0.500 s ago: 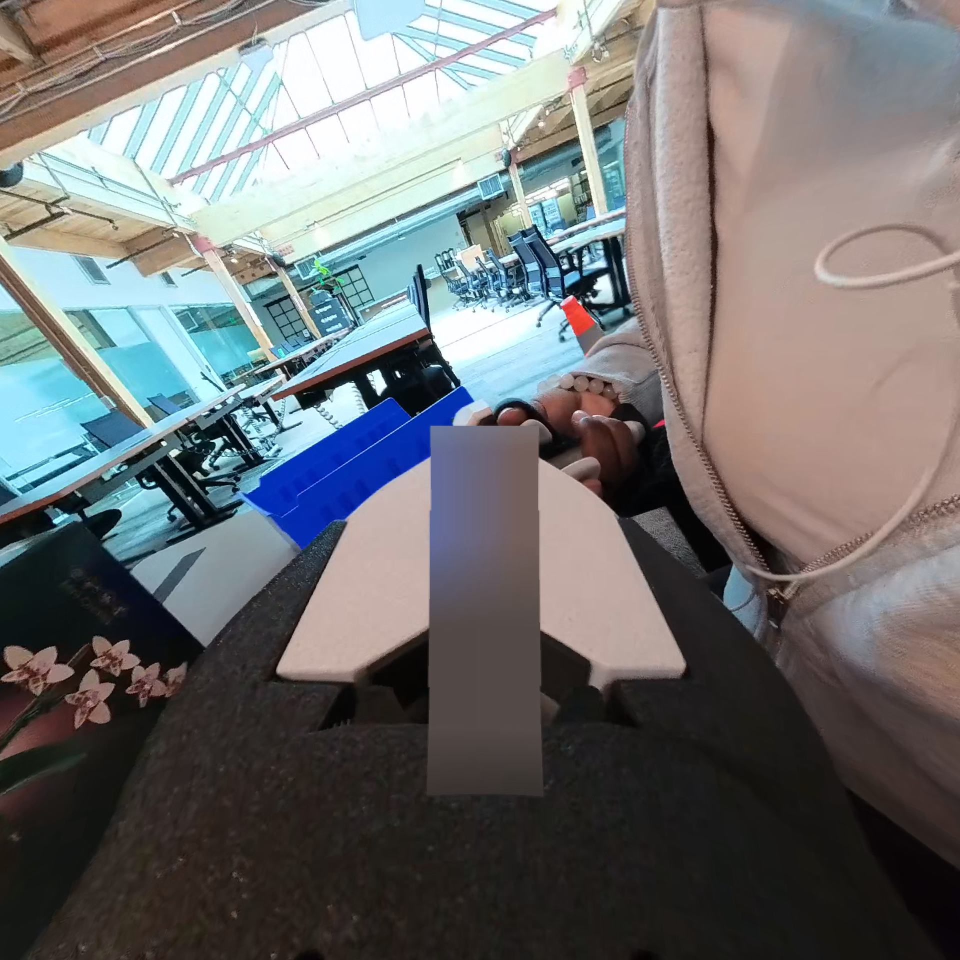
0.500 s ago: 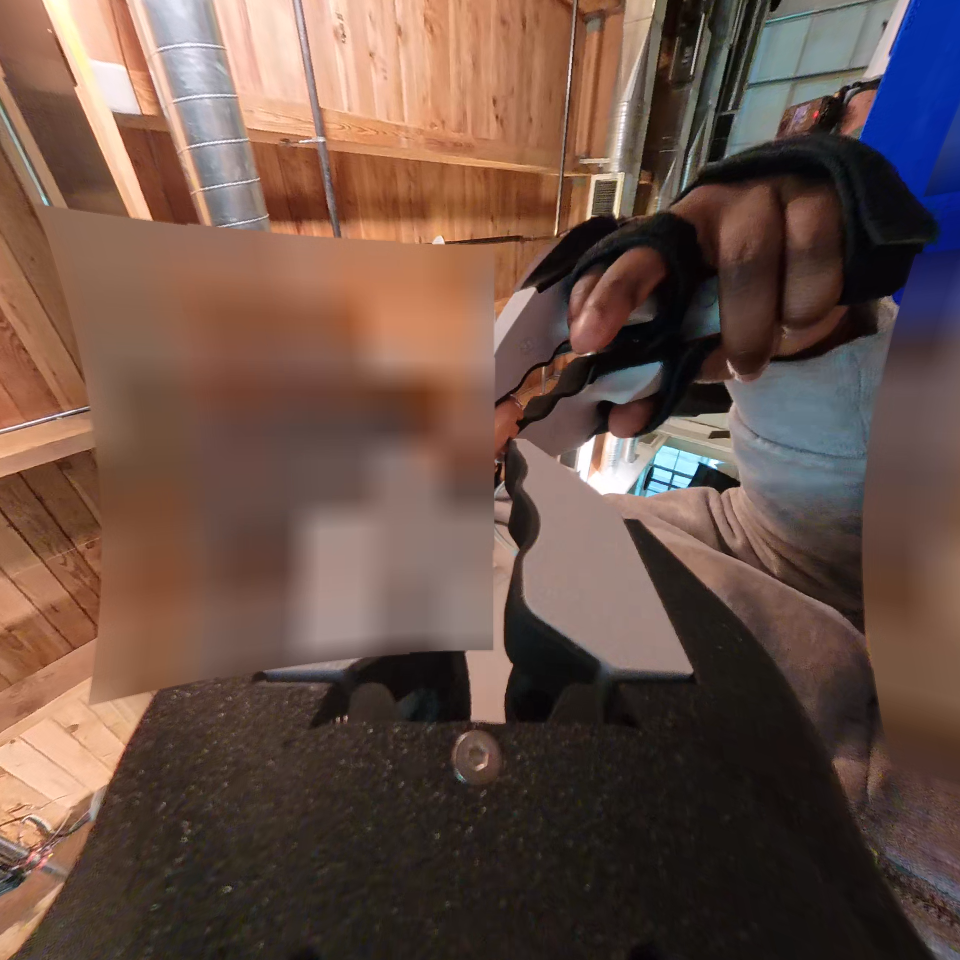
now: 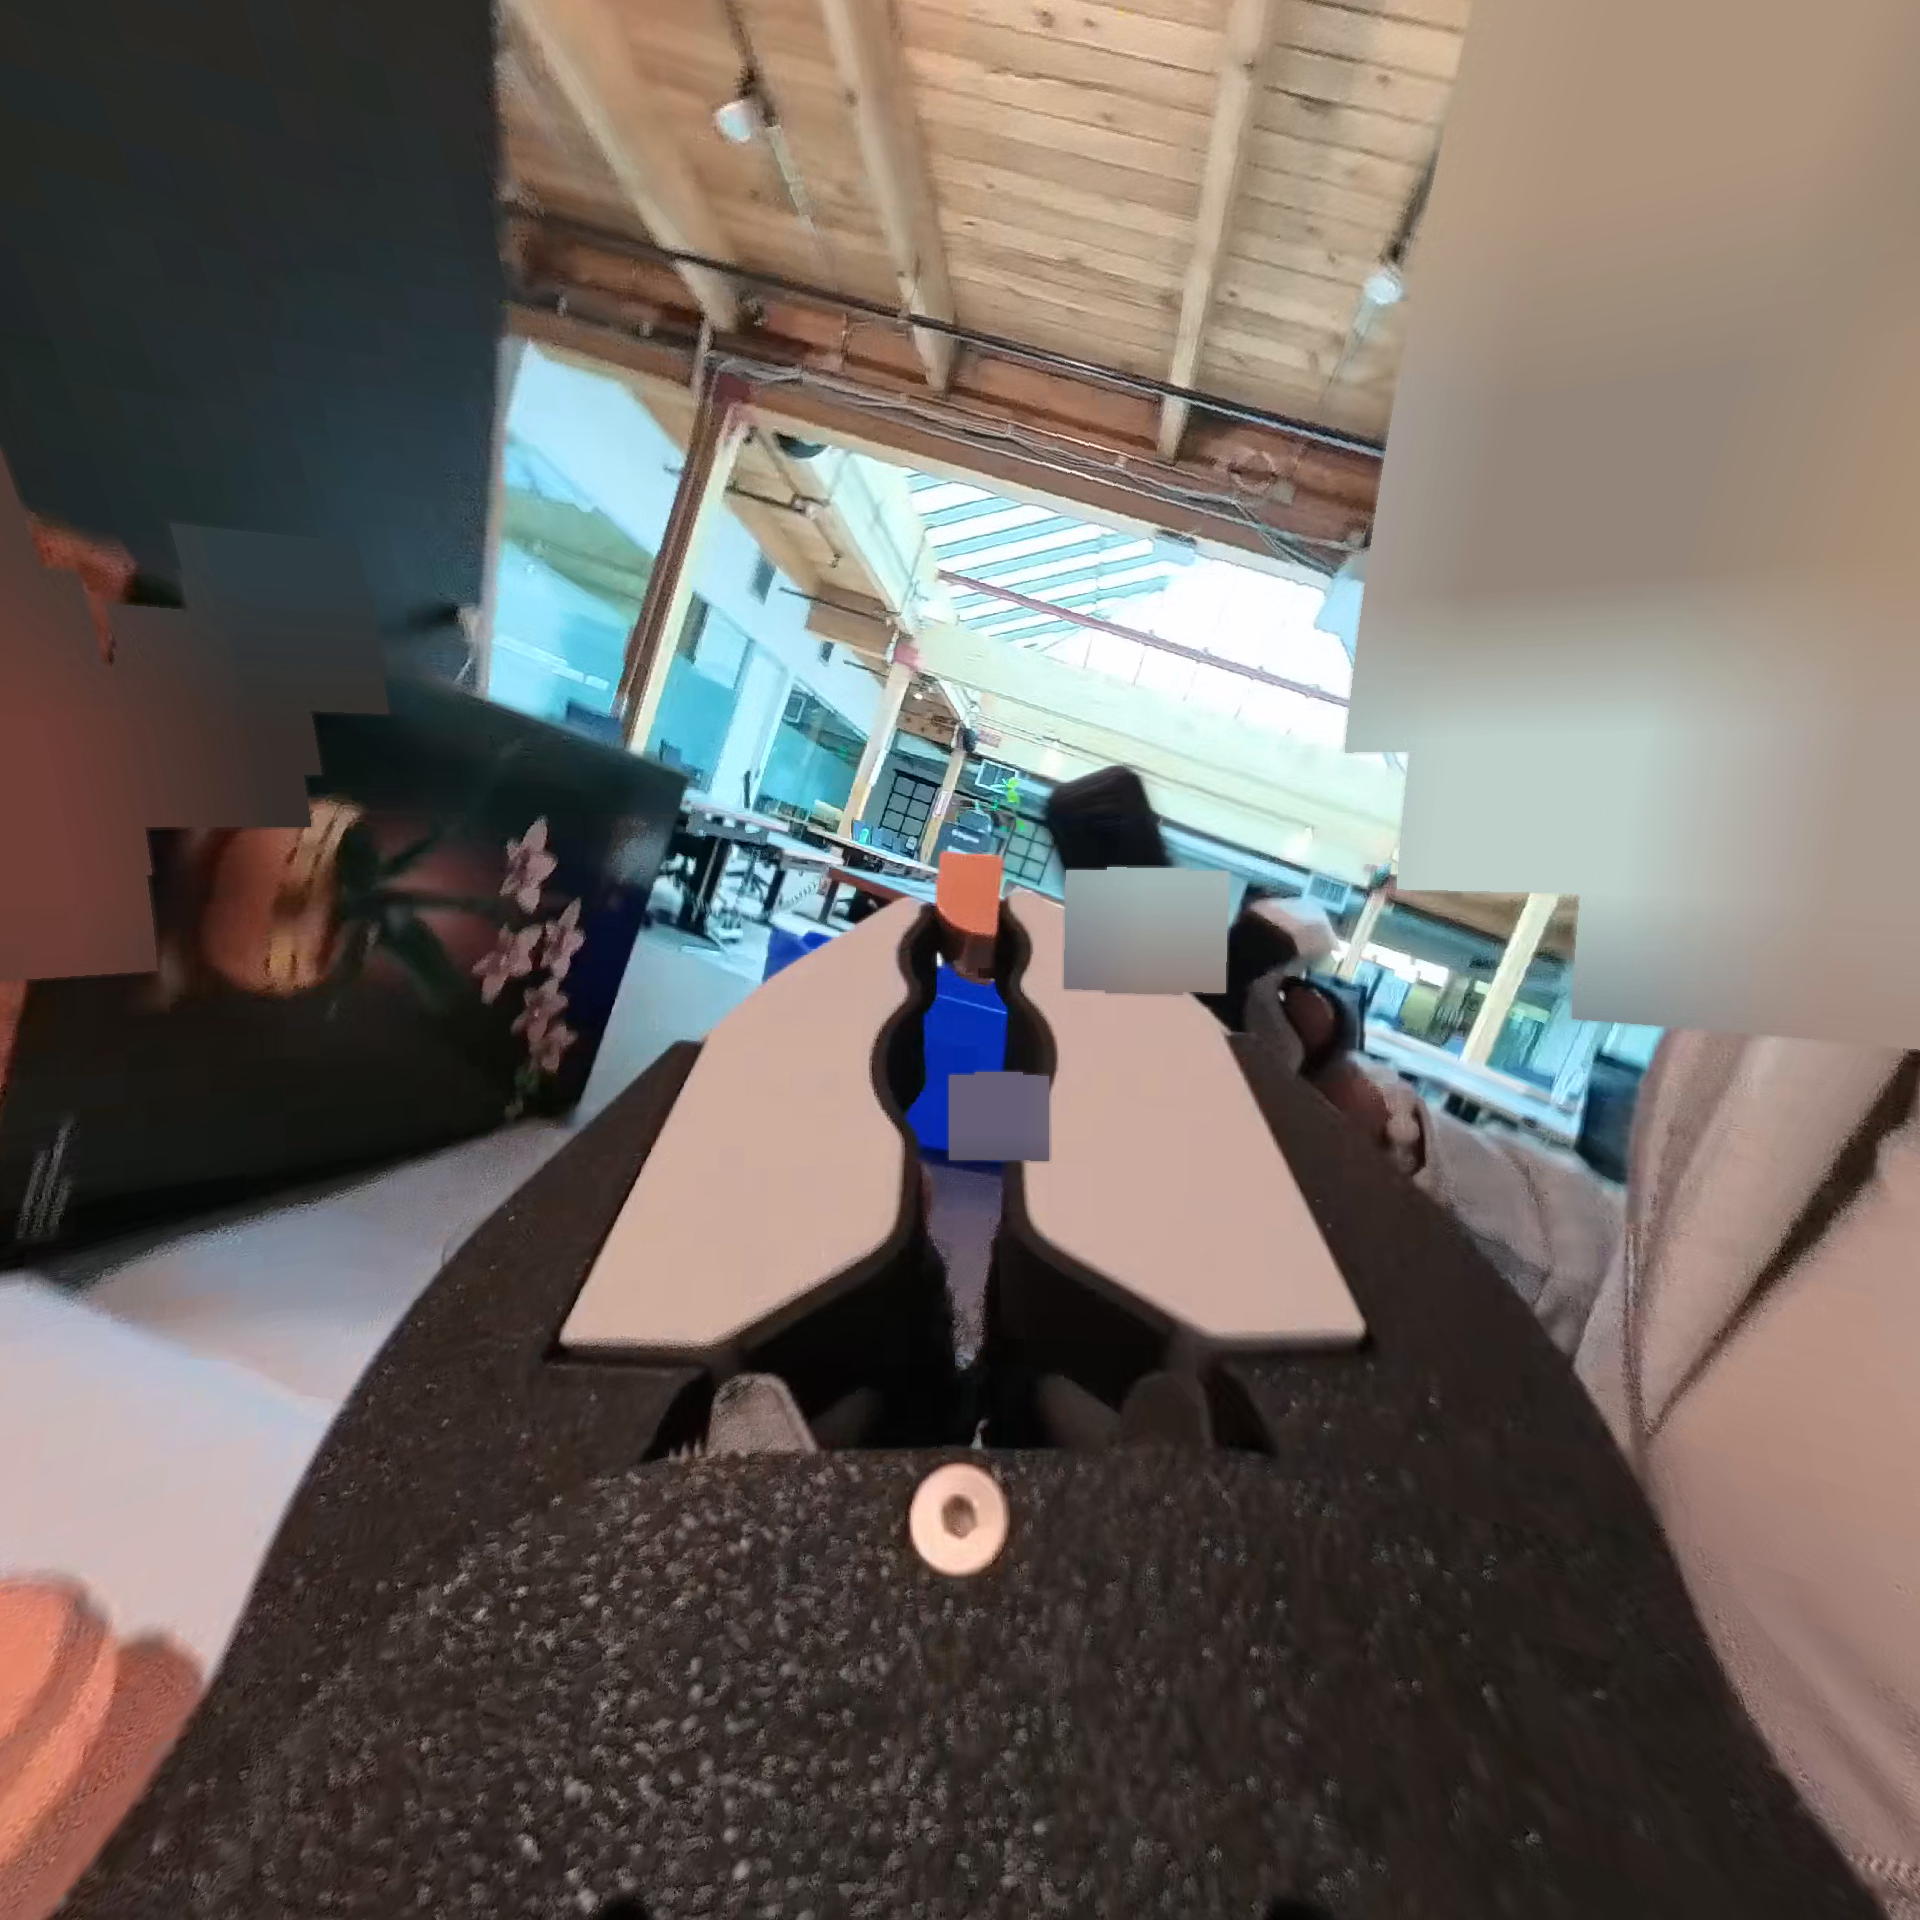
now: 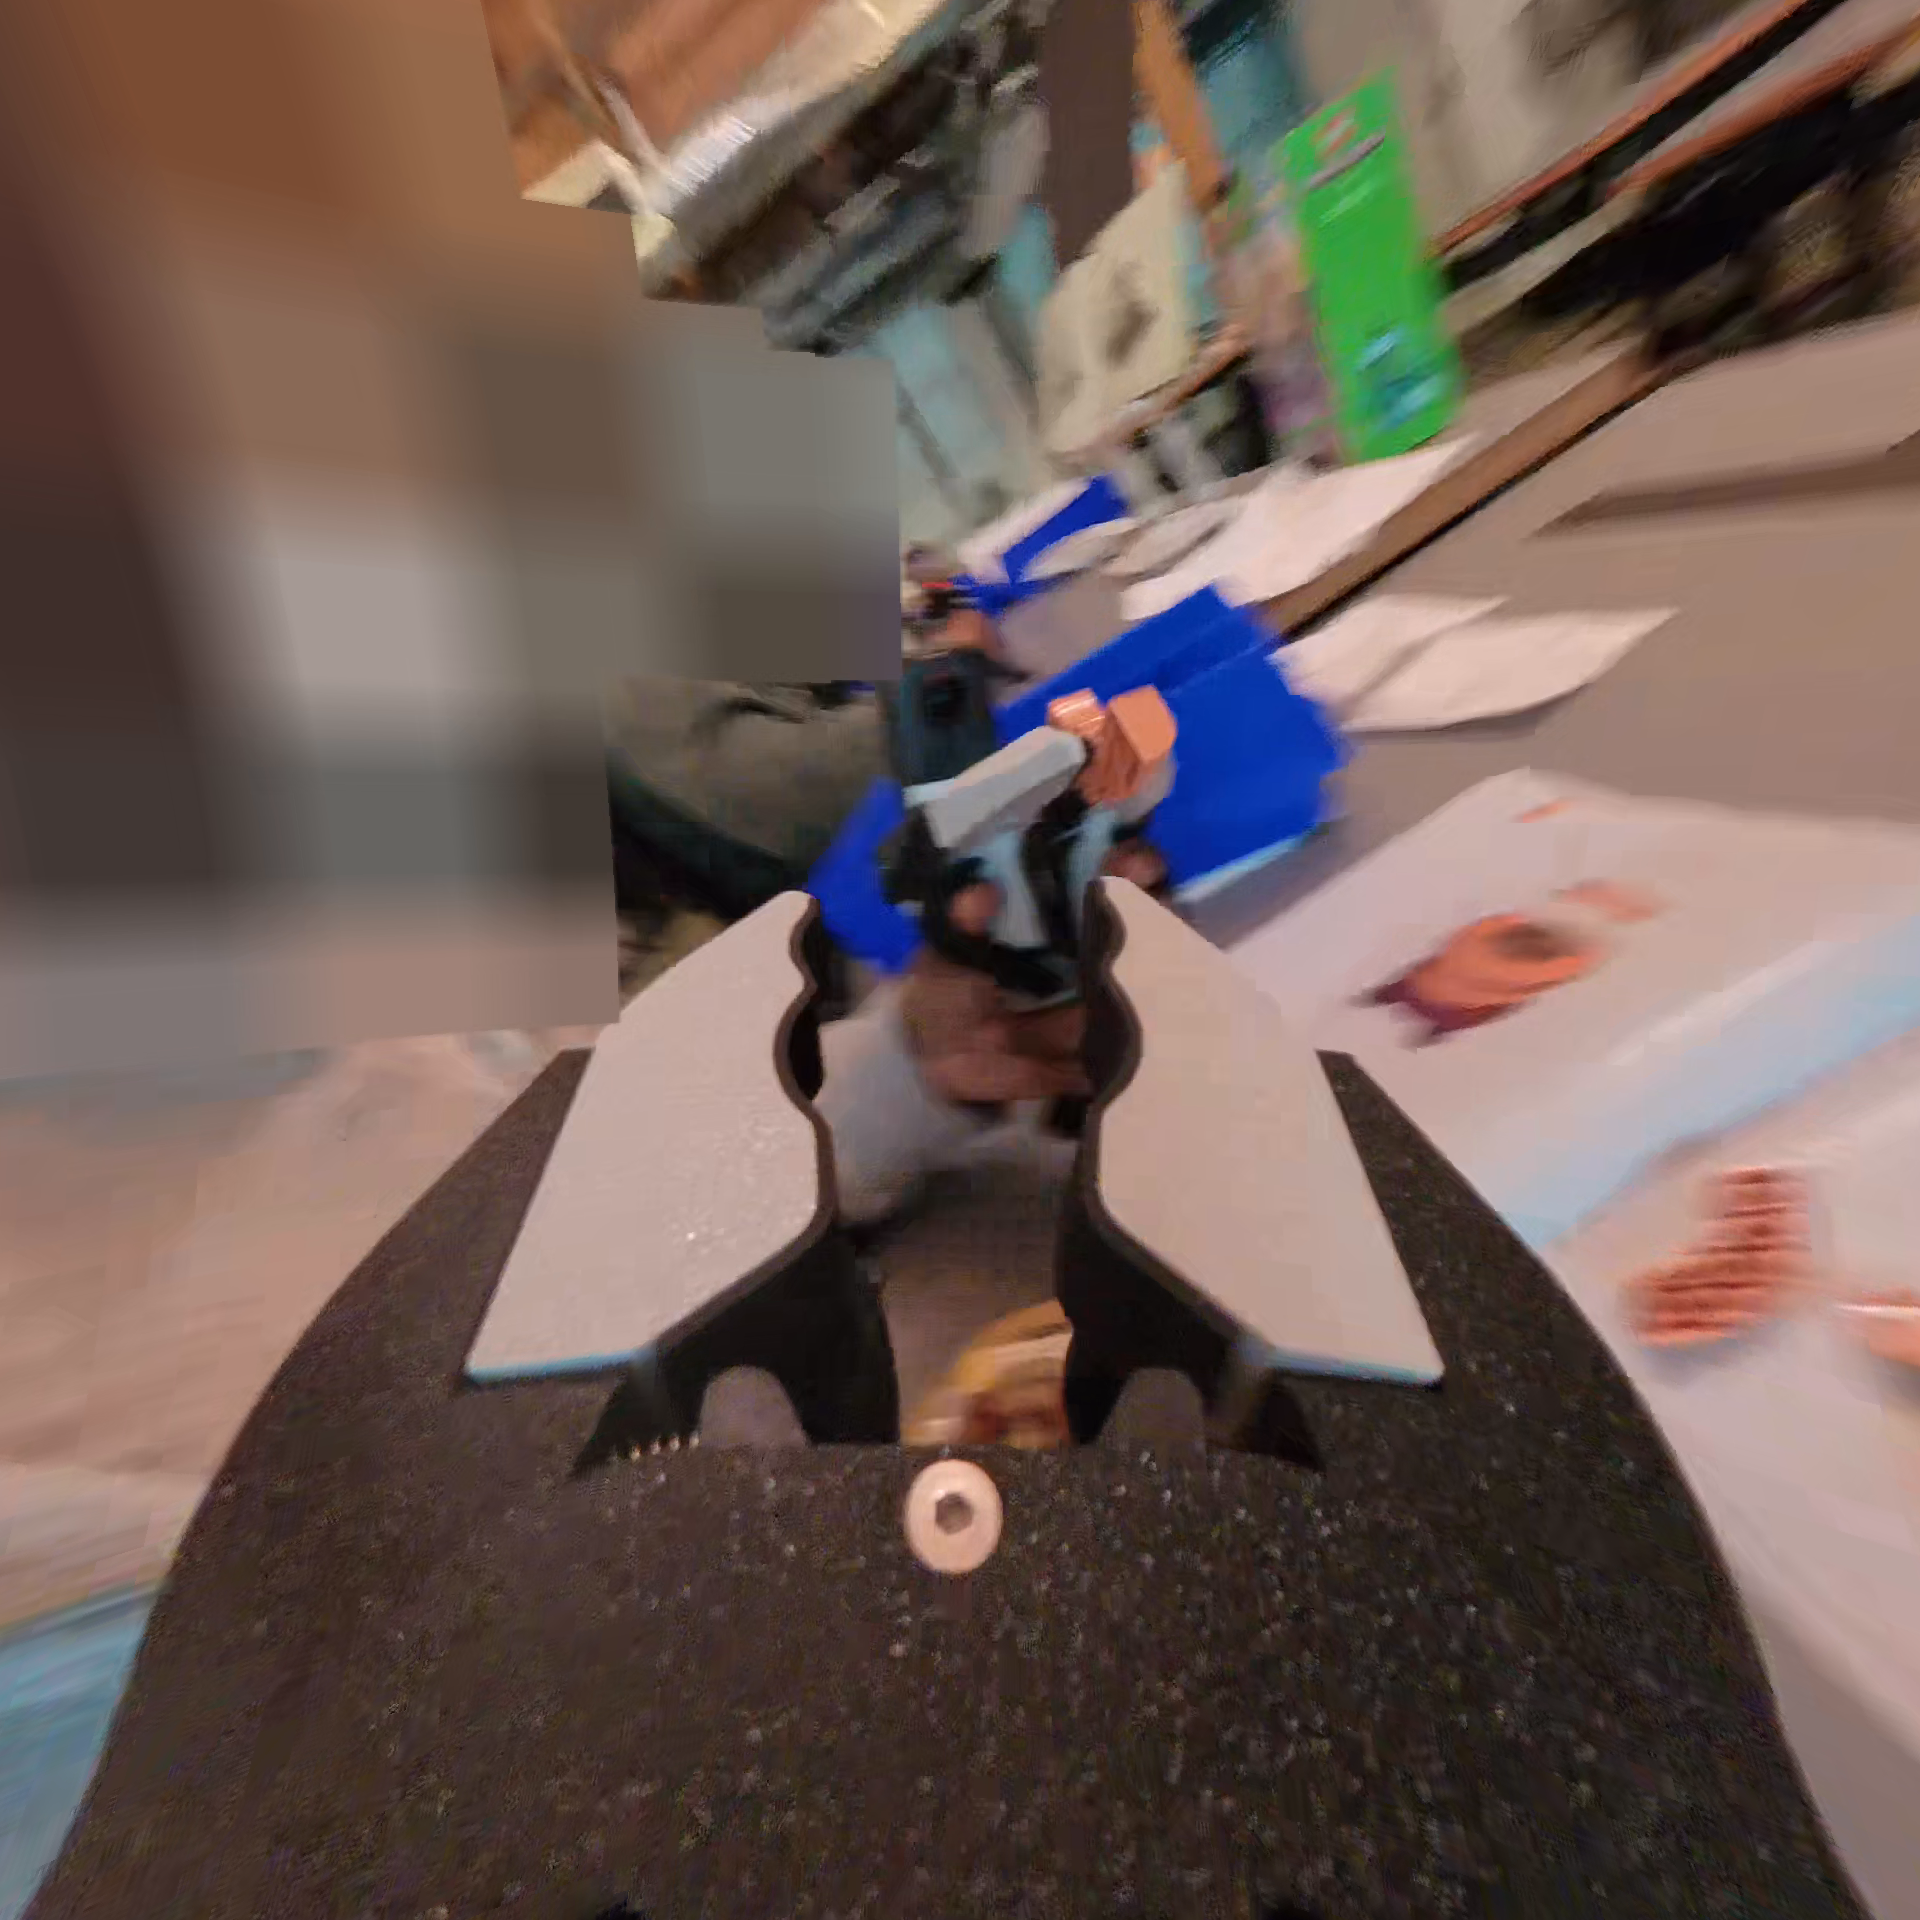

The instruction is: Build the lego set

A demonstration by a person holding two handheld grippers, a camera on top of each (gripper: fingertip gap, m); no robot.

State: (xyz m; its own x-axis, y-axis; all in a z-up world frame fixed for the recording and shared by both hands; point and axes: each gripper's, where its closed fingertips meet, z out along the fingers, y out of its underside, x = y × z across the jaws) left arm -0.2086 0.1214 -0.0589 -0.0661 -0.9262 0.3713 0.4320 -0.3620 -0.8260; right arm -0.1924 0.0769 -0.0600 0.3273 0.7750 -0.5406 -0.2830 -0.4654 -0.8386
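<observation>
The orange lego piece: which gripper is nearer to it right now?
Left. The left gripper is shut on the orange lego piece at its fingertips. The right gripper is open and empty, pointing at the piece from a distance, with the blue bin behind.

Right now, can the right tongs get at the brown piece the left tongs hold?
Probably yes: right tongs are open, and the brown piece sticks out past the left tongs, nothing between. Blur leaves alignment uncertain.

You are in a big open-plan office, loft style: a timber plank ceiling [image 3: 1039, 187] on heavy beams, a glass skylight [image 3: 1029, 561], and long rows of desks [image 3: 831, 852] with office chairs far behind you.
</observation>
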